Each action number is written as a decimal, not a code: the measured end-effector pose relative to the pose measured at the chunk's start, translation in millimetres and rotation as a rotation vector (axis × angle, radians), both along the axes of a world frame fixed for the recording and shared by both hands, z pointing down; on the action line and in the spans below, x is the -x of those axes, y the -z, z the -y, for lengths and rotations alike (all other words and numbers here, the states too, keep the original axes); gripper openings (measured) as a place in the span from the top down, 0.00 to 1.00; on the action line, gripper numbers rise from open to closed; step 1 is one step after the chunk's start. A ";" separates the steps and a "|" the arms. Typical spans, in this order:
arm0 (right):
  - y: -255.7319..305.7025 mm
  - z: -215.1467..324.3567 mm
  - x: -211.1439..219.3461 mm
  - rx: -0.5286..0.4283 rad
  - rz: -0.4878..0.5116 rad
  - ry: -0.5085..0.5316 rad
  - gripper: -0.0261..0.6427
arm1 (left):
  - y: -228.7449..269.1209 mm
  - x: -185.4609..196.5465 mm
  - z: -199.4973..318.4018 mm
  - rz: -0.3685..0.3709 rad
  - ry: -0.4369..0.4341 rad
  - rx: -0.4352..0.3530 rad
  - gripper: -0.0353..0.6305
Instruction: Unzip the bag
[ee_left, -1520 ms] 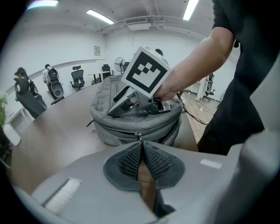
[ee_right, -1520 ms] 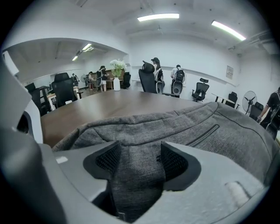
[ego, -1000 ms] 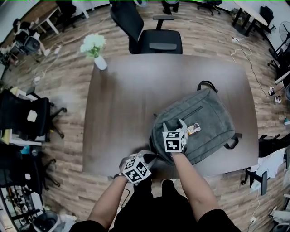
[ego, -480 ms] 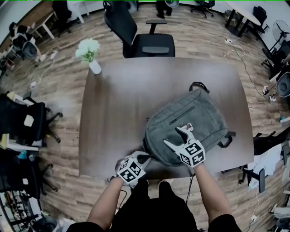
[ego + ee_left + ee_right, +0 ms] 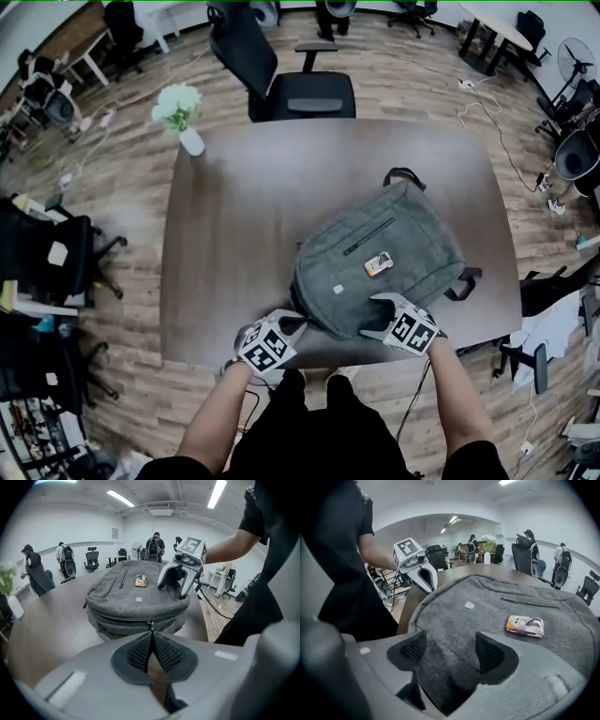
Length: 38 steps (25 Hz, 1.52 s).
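Observation:
A grey backpack (image 5: pixel 375 258) lies flat on the brown table (image 5: pixel 234 234), with a small orange card (image 5: pixel 378 264) on top of it. At the bag's near-left corner my left gripper (image 5: pixel 298 323) has its pads pressed together on the zipper pull (image 5: pixel 150 624) of the side zip. My right gripper (image 5: pixel 373 317) rests over the bag's near-right edge. Its jaws stand wide apart and are closing. Only the grey fabric (image 5: pixel 454 634) lies under and between them, and nothing is pinched. The card (image 5: pixel 525 625) sits ahead of them to the right.
A white vase of flowers (image 5: pixel 183 112) stands at the table's far left corner. A black office chair (image 5: pixel 291 80) is behind the table. More chairs and cables lie on the wooden floor around it. The table's near edge runs just under both grippers.
My right gripper has moved from the middle of the bag's top towards me, to its near-right edge, and the card now shows. The left gripper has stayed at the near-left corner.

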State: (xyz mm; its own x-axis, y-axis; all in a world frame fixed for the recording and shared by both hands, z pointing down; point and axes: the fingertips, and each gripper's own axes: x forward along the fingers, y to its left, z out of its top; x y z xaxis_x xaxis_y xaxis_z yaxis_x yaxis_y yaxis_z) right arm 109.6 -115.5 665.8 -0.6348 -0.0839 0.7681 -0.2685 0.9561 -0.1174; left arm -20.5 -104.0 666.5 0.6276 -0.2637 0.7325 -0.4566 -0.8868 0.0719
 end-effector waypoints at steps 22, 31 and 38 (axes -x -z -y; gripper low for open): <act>-17.1 34.9 51.1 -0.074 0.000 -0.328 0.49 | -0.3 4.2 -1.5 0.025 0.044 -0.024 0.90; -12.7 53.4 79.8 -0.103 0.017 -0.435 0.49 | -0.8 19.0 8.9 0.030 0.124 -0.052 0.89; 32.7 33.4 71.6 -0.138 0.165 -0.226 0.47 | -5.0 28.4 17.1 0.038 0.164 -0.059 0.91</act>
State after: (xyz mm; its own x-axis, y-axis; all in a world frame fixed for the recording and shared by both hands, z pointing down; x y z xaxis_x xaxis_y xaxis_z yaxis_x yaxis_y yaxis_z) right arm 38.0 -148.9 633.1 -0.7032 -0.3339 0.6277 -0.4644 0.8842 -0.0499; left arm -49.0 -121.2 671.5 0.5448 -0.4036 0.7351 -0.5971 -0.8022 0.0021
